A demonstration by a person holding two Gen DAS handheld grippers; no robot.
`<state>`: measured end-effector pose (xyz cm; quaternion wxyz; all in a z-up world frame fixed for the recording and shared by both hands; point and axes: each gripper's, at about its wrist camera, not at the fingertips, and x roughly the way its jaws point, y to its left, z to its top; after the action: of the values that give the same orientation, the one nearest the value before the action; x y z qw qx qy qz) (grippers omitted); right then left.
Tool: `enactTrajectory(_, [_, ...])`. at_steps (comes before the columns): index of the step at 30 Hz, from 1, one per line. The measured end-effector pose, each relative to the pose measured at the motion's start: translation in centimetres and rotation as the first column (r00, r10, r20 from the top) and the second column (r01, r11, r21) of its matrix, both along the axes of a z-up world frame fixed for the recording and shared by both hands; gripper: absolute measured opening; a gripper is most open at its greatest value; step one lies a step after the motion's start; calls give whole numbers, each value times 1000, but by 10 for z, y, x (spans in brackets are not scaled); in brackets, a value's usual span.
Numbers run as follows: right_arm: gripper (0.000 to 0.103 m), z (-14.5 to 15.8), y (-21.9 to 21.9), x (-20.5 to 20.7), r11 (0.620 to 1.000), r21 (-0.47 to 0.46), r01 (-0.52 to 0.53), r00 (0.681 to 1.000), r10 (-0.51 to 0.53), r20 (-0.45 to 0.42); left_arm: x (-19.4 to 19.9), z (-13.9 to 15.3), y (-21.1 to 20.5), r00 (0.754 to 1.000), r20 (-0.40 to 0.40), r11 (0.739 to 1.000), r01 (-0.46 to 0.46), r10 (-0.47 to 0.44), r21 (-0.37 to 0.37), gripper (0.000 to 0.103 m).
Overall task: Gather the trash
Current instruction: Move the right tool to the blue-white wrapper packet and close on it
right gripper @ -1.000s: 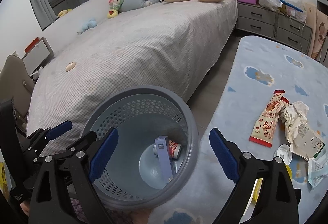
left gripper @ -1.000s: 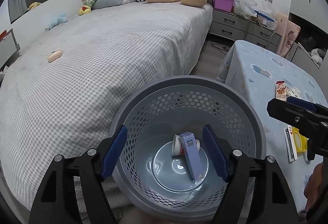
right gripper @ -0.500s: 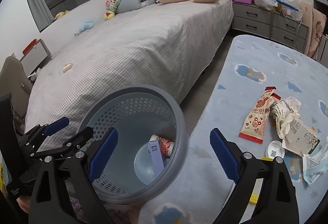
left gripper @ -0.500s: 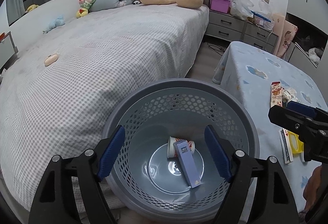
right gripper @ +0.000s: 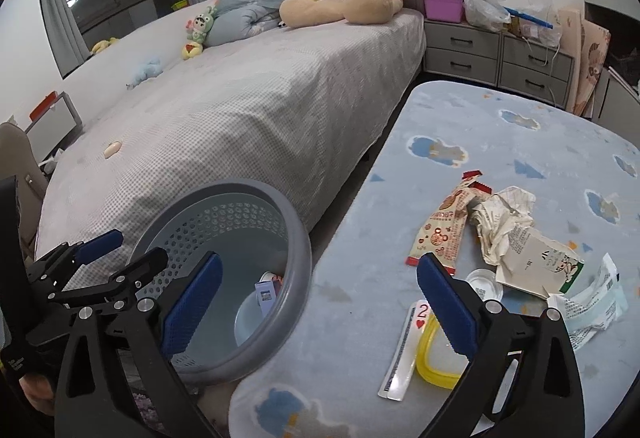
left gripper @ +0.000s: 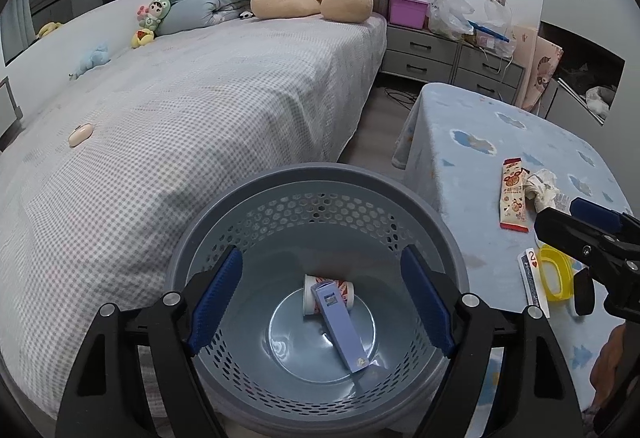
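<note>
The grey basket (left gripper: 316, 189) is seen between the bed (left gripper: 180, 109) on the left and the blue table (right gripper: 460, 165) on the right. A cup (left gripper: 346, 290) and a purple box (left gripper: 340, 322) lie inside it. The left gripper (left gripper: 320, 302) is released and empty above it. The jaws of the right gripper (right gripper: 320, 308) have just been opened wider, nothing between them. Near it, a snack wrapper (right gripper: 444, 226), crumpled paper (right gripper: 504, 217) and a playing card (right gripper: 404, 350) are spread on the table.

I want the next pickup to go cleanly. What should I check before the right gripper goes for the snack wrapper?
1. Right gripper jaws open and holding nothing: ok; they have just been opening.
2. Snack wrapper exposed on the blue cloth: ok.
3. Crumpled paper clear of the wrapper: not ok, it touches one edge.
4. Basket has room: ok, only a cup and a blue box inside.
5. Left gripper jaws holding nothing: ok.
</note>
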<state>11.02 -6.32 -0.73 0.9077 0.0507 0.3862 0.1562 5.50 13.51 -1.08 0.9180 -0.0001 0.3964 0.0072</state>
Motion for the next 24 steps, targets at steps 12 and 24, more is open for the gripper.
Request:
enactTrajectory(12, [97, 7, -65, -23, 985, 11, 174, 984, -175, 46, 0, 11, -44, 997, 42, 997, 66, -65, -33, 78])
enactTrajectory(24, [97, 8, -149, -50, 923, 4, 384, 923, -384, 15, 5, 6, -103, 986, 48, 986, 161, -159, -36, 78])
